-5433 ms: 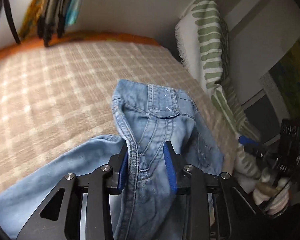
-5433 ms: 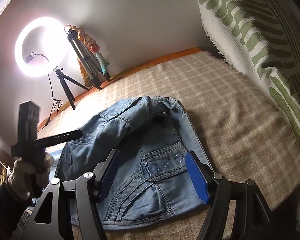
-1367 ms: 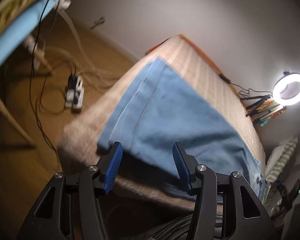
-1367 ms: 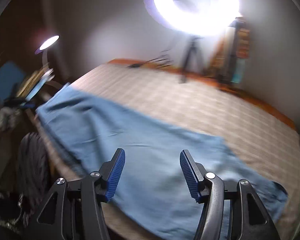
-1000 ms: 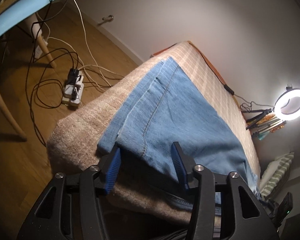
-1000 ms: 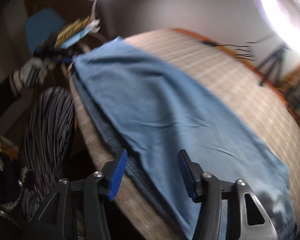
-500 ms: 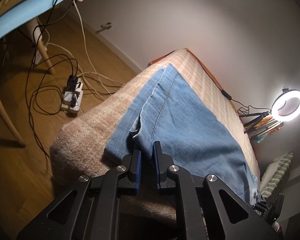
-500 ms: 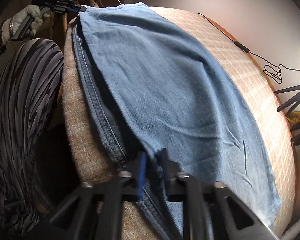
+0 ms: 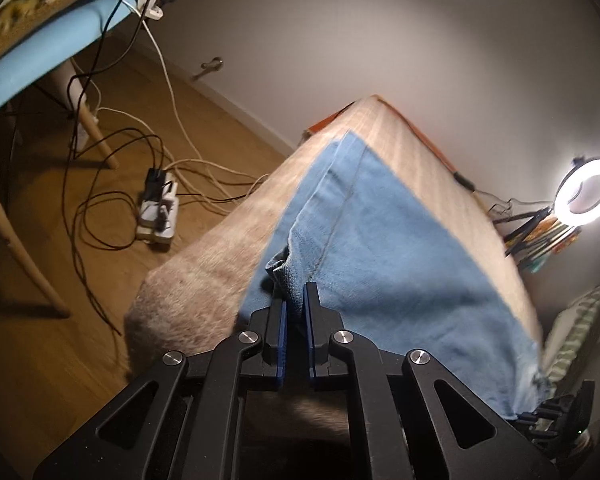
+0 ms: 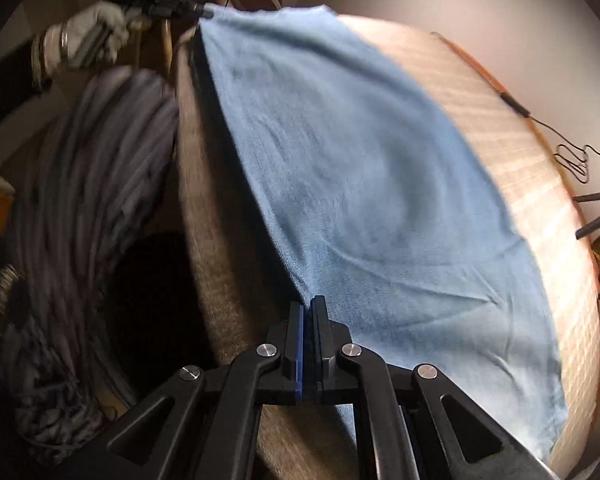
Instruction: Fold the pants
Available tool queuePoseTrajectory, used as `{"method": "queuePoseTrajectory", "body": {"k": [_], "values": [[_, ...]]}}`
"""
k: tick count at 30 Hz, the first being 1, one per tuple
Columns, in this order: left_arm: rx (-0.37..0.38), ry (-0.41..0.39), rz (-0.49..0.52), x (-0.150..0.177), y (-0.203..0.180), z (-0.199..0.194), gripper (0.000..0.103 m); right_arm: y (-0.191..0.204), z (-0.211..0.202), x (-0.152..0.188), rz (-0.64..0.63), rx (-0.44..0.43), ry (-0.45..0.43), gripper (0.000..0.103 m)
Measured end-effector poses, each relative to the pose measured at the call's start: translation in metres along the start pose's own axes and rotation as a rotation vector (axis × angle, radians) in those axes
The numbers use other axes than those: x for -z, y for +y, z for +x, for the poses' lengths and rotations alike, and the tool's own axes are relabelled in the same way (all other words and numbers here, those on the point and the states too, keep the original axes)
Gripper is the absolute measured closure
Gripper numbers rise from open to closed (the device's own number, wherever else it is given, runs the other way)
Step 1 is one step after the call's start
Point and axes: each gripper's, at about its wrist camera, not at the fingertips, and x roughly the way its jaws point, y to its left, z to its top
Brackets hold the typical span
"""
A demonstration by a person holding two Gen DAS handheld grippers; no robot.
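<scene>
1. We start at the left gripper (image 9: pixel 295 304): jaws pressed together on a bunched corner of the pants (image 9: pixel 400 264) at the hem end, where the cloth hangs over the bed (image 9: pixel 204 280) corner nearest the floor cables (image 9: pixel 112 200). The denim puckers up between the pads, so we read this as a true pinch.

2. The right gripper (image 10: pixel 309 312) is likewise clamped on the near edge of the pants (image 10: pixel 360 184), partway along the bed's (image 10: pixel 512 144) near side, with the cloth pulled into a small peak at the pads.

3. From the right wrist view we see the left gripper (image 10: pixel 198 10) far up the bed edge, in a gloved hand (image 10: pixel 88 36), at the far corner of the blue cloth.

4. Location: the pants lie flat on the bed, along its near long edge, one side spilling slightly over it.

5. Axis: the long axis runs along the bed's length. The hem end points toward the foot corner by the cables; the waist end points toward the striped pillow (image 9: pixel 572 332) and ring light (image 9: pixel 586 193).

6. Progress, as we judge it: the legs appear already laid one on the other, though blur keeps us from being sure. Both grips are set; the lengthwise fold, hem toward waist, is not yet done.
</scene>
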Motion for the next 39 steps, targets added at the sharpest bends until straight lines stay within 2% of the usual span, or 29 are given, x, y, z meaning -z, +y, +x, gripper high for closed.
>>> {"method": "queuePoseTrajectory", "body": {"k": [3,4,6,7,8,10,12,15,18,25,26,28,29,32,35,36,39], "values": [[0.013,-0.012,-0.048,0.003,0.006,-0.005,0.090,-0.004,0.005,-0.001,0.033,-0.019,0.017,0.095],[0.004,-0.024,-0.055,0.003,0.007,-0.011,0.086,-0.008,0.006,-0.004,0.041,-0.023,0.018,0.086],[0.002,-0.065,-0.084,0.005,0.011,-0.024,0.085,-0.016,-0.001,-0.005,0.072,-0.027,-0.002,0.074],[0.019,-0.079,-0.117,0.008,0.016,-0.030,0.080,-0.020,-0.006,-0.005,0.094,-0.028,-0.021,0.071],[0.027,-0.079,-0.143,0.009,0.019,-0.033,0.071,-0.025,-0.012,-0.006,0.125,-0.040,-0.046,0.071],[0.068,-0.067,-0.221,0.016,0.030,-0.035,0.066,-0.033,-0.022,-0.006,0.181,-0.063,-0.086,0.070],[0.114,-0.048,-0.261,0.022,0.034,-0.030,0.066,-0.039,-0.031,-0.006,0.221,-0.073,-0.123,0.070],[0.167,-0.029,-0.305,0.026,0.035,-0.020,0.066,-0.039,-0.033,-0.009,0.227,-0.065,-0.130,0.070],[0.171,-0.009,-0.323,0.028,0.032,-0.007,0.066,-0.036,-0.035,-0.012,0.230,-0.069,-0.129,0.070],[0.214,-0.051,-0.376,0.026,0.032,0.002,0.066,-0.027,-0.046,-0.015,0.223,-0.059,-0.153,0.070],[0.219,-0.062,-0.376,0.026,0.032,0.003,0.069,-0.026,-0.045,-0.017,0.223,-0.058,-0.155,0.070],[0.211,-0.092,-0.369,0.027,0.029,0.005,0.073,-0.028,-0.045,-0.020,0.231,-0.058,-0.162,0.070],[0.202,-0.107,-0.363,0.028,0.027,0.005,0.086,-0.030,-0.046,-0.023,0.244,-0.063,-0.169,0.070],[0.196,-0.157,-0.336,0.026,0.020,0.003,0.089,-0.034,-0.049,-0.029,0.269,-0.071,-0.184,0.070],[0.155,-0.213,-0.198,0.020,-0.006,-0.006,0.093,-0.044,-0.052,-0.038,0.325,-0.090,-0.207,0.070],[0.152,-0.240,-0.116,0.018,-0.021,-0.012,0.093,-0.047,-0.053,-0.041,0.346,-0.102,-0.215,0.070],[0.155,-0.255,0.059,0.015,-0.055,-0.019,0.094,-0.066,-0.056,-0.056,0.433,-0.151,-0.251,0.068]]}}
